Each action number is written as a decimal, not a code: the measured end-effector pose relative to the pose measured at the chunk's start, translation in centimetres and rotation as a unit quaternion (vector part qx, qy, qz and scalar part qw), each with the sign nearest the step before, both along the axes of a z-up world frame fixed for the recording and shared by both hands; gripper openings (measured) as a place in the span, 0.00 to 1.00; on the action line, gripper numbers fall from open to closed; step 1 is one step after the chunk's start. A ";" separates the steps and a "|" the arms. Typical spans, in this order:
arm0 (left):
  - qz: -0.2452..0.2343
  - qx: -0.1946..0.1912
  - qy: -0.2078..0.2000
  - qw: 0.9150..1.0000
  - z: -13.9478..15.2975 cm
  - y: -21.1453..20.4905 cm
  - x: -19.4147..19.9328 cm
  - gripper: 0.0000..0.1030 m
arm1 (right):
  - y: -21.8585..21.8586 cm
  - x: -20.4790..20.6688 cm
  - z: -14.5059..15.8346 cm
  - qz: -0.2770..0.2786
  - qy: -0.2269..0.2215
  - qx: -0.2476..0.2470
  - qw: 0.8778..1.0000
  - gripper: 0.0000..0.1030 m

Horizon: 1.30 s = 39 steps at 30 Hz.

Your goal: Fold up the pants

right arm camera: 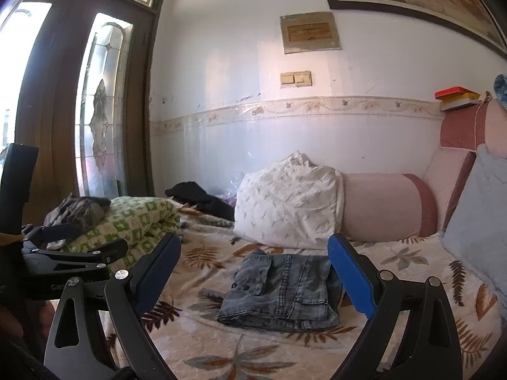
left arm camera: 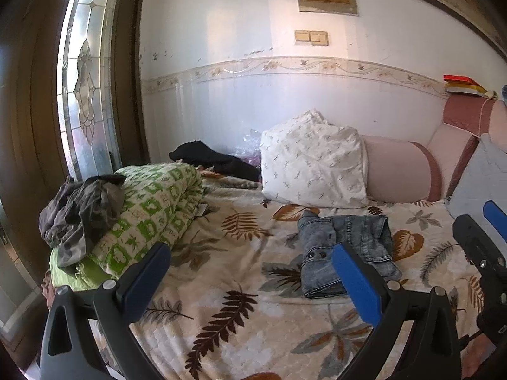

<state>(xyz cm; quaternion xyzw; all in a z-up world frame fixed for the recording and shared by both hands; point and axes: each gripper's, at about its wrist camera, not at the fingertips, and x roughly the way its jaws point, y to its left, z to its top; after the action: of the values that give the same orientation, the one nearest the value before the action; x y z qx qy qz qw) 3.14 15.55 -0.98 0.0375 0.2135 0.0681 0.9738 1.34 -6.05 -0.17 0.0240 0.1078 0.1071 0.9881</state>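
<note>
Pants (right arm camera: pixel 280 291), grey-blue denim, lie folded into a compact bundle on the leaf-print bedspread (right arm camera: pixel 412 262), flat and untouched by either tool. Right gripper (right arm camera: pixel 253 272) hangs over the bedspread just short of the pants, blue pads spread wide, nothing between them; the bundle shows in the gap. Left gripper (left arm camera: pixel 250 269) likewise gaping wide and empty, pants ahead of it toward its right finger (left arm camera: pixel 355 281), which overlaps the bundle's near corner in view. Each tool shows at the edge of the other's camera. Beyond the pants, a white patterned pillow (right arm camera: pixel 288 202) leans against a pink bolster (right arm camera: pixel 386 205) near the wall. Left of the pants, well apart, a green-and-white rolled quilt (left arm camera: pixel 152 215) with a crumpled grey garment (left arm camera: pixel 79 212) on top. Behind the quilt, a black garment (left arm camera: pixel 215 160). Right of the pants, a pale blue cushion (right arm camera: pixel 478 215) at the headboard.
</note>
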 end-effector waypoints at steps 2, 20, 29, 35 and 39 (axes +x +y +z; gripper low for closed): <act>-0.007 0.002 -0.003 1.000 0.4 -0.4 -0.3 1.00 | -0.3 -0.2 0.2 -0.003 -0.003 -0.001 1.000 0.92; -0.037 0.000 -0.011 0.999 1.5 -0.9 -1.9 1.00 | 0.1 -1.4 1.3 -0.005 -0.019 -0.007 1.000 0.92; -0.029 -0.005 -0.005 1.000 1.0 0.5 -1.8 1.00 | 1.1 -1.5 1.1 0.001 -0.013 -0.017 1.000 0.92; -0.022 -0.015 -0.004 1.000 0.7 1.9 -1.6 1.00 | 2.2 -1.2 0.9 0.007 -0.006 -0.026 1.000 0.92; -0.018 -0.022 -0.003 1.000 0.4 3.2 -1.4 1.00 | 3.2 -0.8 0.8 0.012 -0.002 -0.033 0.999 0.92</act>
<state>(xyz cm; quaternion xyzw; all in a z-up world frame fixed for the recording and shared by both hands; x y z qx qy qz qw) 1.69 18.72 -0.55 0.0195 0.2109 0.0464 0.9762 0.51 -2.83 0.61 -0.0098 0.1099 0.1151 0.9872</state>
